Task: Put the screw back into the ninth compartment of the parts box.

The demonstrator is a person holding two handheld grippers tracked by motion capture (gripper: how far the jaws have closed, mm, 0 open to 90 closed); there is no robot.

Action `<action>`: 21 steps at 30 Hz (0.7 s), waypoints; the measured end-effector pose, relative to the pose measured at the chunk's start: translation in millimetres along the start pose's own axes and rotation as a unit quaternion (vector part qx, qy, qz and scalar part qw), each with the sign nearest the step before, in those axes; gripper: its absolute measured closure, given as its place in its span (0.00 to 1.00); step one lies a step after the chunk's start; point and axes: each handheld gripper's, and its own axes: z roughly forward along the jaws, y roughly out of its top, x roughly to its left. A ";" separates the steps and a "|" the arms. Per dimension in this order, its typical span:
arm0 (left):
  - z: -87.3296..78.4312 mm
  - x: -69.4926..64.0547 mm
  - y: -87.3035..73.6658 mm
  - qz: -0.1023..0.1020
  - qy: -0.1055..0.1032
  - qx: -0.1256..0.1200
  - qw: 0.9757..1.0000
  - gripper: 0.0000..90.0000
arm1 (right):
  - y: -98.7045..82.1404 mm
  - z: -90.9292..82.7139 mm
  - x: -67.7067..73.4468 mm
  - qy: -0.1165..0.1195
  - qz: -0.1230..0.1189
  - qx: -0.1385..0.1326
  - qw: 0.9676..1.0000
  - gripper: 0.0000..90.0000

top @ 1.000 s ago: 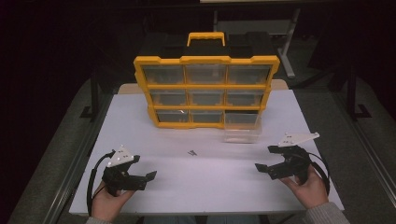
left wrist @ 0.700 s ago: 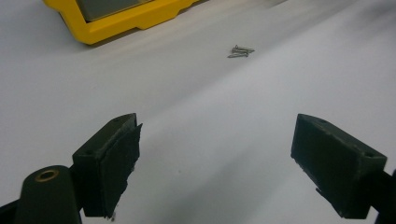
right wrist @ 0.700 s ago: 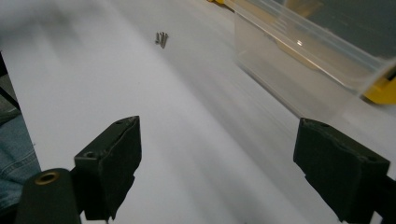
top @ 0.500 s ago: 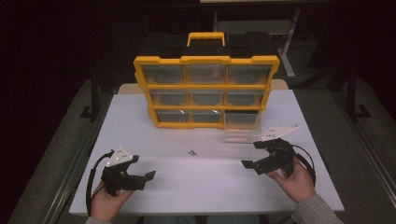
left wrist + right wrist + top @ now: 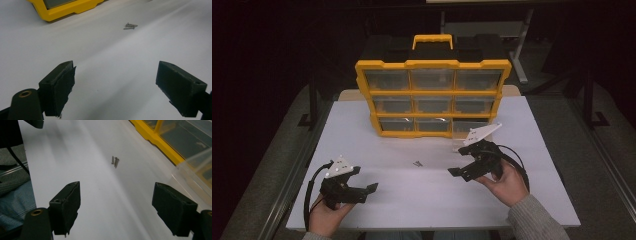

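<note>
Two grippers are what we are working with here, one in each hand, both nearest our edge of the white table. We are keeping the left gripper low at the near left corner, as in the earlier frames, its jaws standing wide apart with only bare tabletop between them. Our right gripper is the one changing: over the last second it has been travelling inward from the right side toward the middle, and its jaws have just been closing a little, though they are still gaping wide and gripping nothing. We are reading this as an approach to the screws, a small cluster lying loose on the table between the two grippers and just ahead of the right one; the pickup itself is not yet begun.

Farther back, a clear drawer is sitting pulled out at the lower right of the yellow organizer, partly covered by the right gripper's top plate. We are finding the screws too small to count surely; the gripper views suggest two or three. What the closed drawers contain is hard to make out.
</note>
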 end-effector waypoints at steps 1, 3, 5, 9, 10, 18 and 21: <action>-0.2 0.0 0.0 0.000 0.000 -0.001 1.000 0.17 | 3.8 2.6 0.6 -0.001 -0.004 0.003 1.000 0.25; -0.6 0.0 0.2 -0.001 -0.001 -0.001 1.000 0.17 | 12.2 8.1 0.7 0.003 -0.009 0.012 1.000 0.28; -1.0 1.1 0.1 0.003 -0.001 0.004 1.000 0.17 | 15.2 10.1 1.1 0.003 -0.009 0.015 1.000 0.29; -0.4 1.1 -0.1 -0.001 -0.002 0.001 1.000 0.17 | 27.0 21.9 0.7 0.007 -0.019 0.023 1.000 0.32; 0.3 1.3 -0.2 -0.004 -0.001 -0.001 1.000 0.17 | 32.7 29.2 -0.4 0.011 -0.020 0.026 0.999 0.34; 2.2 1.8 0.8 -0.002 -0.003 0.004 1.000 0.17 | 50.6 61.5 -4.2 0.021 -0.025 0.052 0.998 0.43; 2.0 2.5 -0.1 -0.010 -0.002 -0.002 1.000 0.17 | 56.5 81.8 -7.6 0.021 -0.028 0.064 0.997 0.47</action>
